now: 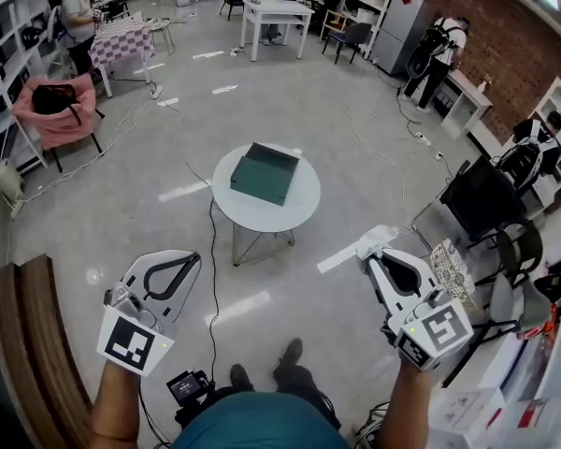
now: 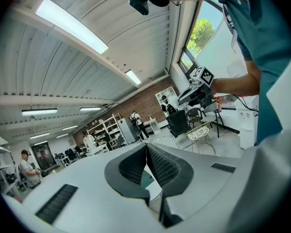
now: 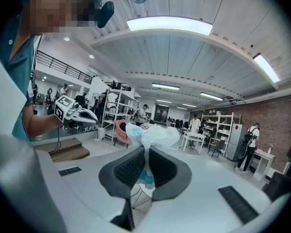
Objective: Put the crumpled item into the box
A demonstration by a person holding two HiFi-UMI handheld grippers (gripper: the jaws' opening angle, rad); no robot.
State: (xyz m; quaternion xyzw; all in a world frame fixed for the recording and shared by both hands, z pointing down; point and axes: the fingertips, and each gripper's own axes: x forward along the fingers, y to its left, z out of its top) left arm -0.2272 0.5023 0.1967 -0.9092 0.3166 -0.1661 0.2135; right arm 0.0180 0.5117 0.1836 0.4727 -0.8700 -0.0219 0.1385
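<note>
carry step: the right gripper is clenched on the crumpled item, bunched past its tips. the box lies well ahead on the table; next it likely must reach over it and release. the left gripper is closed, empty.

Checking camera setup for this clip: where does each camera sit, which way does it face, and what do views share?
Head view: on the head, facing steeply down at table and box; shows left gripper, right gripper, shirt.
Left gripper view: on the left gripper, along its shut, empty jaws; shows shirt, right arm.
Right gripper view: on the right gripper, along jaws clamped on the crumpled item; shows shirt.
Shared: each gripper view catches the other gripper.
</note>
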